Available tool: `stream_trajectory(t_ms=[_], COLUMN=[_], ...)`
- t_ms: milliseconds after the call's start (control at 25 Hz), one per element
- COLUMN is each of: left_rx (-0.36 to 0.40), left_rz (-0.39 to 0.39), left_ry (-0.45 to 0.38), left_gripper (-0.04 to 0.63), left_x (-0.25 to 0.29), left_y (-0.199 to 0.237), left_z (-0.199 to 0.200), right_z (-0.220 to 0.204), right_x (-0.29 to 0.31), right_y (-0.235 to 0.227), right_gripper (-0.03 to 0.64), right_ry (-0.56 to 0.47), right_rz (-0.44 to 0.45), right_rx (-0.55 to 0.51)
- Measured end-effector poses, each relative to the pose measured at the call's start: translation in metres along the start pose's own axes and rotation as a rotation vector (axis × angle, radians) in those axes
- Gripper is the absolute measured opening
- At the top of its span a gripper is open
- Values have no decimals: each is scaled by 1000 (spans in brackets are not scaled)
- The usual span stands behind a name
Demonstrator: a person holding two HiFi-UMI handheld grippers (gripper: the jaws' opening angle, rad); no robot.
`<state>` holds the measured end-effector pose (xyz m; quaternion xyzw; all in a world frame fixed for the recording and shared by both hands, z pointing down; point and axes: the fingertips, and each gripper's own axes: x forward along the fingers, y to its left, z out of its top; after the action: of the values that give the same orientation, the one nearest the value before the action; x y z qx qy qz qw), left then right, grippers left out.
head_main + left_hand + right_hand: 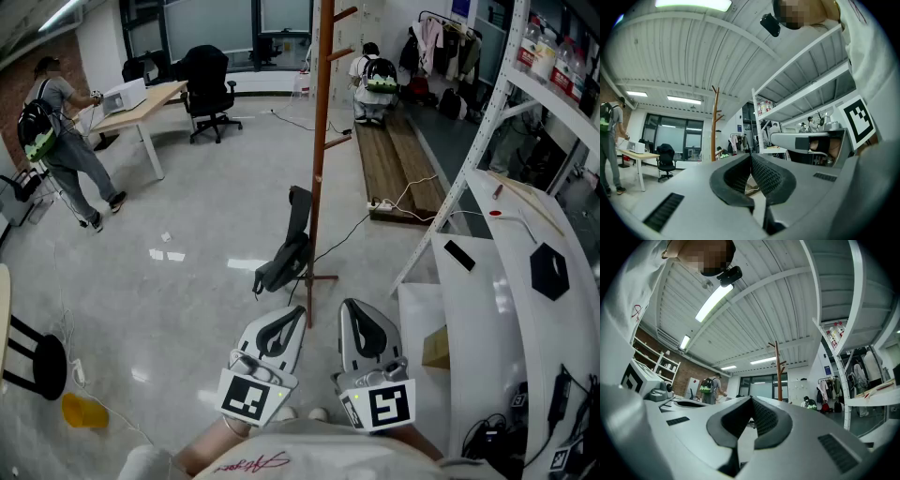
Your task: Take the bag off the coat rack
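The coat rack (319, 141) runs off the top edge of your head view, so its upper pegs are cut off. The bag (289, 248) sits low against the rack's pole, and you cannot tell what carries its strap. In the left gripper view the left gripper (751, 157) hides the rack's foot and the bag. The right gripper (751, 399) hides the same in its own view. The bottles (544, 47) far right of the rack are too small to read.

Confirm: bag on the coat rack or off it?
On. Head view: bag hangs by its strap against the coat rack pole; left gripper and right gripper shut, empty, short of it.
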<state>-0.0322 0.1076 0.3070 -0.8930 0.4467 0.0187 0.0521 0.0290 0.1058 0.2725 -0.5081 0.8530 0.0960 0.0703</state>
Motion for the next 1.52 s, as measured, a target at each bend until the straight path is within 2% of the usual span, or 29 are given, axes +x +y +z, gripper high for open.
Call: stream_trajectory(t_ms=[480, 720, 1120, 1280, 1520], left_rx=[-15, -20, -37, -83, -104], left_rz=[2, 8, 55, 92, 113], left_ry=[4, 5, 19, 34, 24], left_gripper=[17, 17, 17, 17, 17], left_x=[-2, 3, 22, 29, 47], left_y=[1, -3, -12, -6, 11], left_z=[-3, -1, -16, -26, -30], right_z=[-3, 5, -12, -24, -25], right_x=[1, -5, -17, -13, 10], right_y=[4, -5, -36, -44, -52], right_gripper=[18, 20, 20, 20, 20], right_ry=[15, -51, -38, -13, -34], right_rz=[-2, 0, 27, 53, 84], right_rx=[7, 42, 58, 63, 41])
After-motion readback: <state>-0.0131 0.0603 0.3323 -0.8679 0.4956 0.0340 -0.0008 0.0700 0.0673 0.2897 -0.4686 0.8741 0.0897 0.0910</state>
